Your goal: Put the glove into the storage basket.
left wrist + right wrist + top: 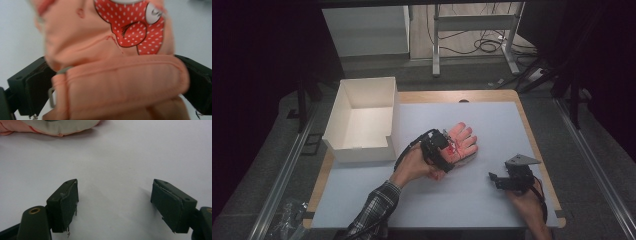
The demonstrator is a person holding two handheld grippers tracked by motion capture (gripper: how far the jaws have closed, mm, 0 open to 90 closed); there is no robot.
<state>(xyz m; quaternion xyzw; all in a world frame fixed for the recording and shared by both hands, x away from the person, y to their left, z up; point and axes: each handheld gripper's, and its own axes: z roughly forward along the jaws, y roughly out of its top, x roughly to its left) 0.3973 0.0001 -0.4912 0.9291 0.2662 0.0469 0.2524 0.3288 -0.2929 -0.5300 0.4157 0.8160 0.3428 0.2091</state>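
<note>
The work in hand is the handling of a peach-coloured glove, which lies flat on the white table a little to the right of the open white box, its fingertips pointing away from the person. The left gripper is at the glove's cuff end, on the side nearest the person. In the left gripper view the cuff and its strap sit between the two black fingers, which stand either side of the fabric and look closed against it, so the grasp on the cuff appears made, though blur leaves the firmness of the contact uncertain. A red patch with white dots shows on the back of the glove, just past the strap.

The right gripper rests well to the right of the glove, near the person's edge of the table. Its fingers stand wide apart with nothing between them, only bare table, and the glove's edge lies off ahead of them.

Judging from the layout, the step is the pick-up of the glove by its cuff. The next move probably calls for lifting it clear of the table and carrying it left toward the box, keeping the soft fabric from slipping out of the grip.
</note>
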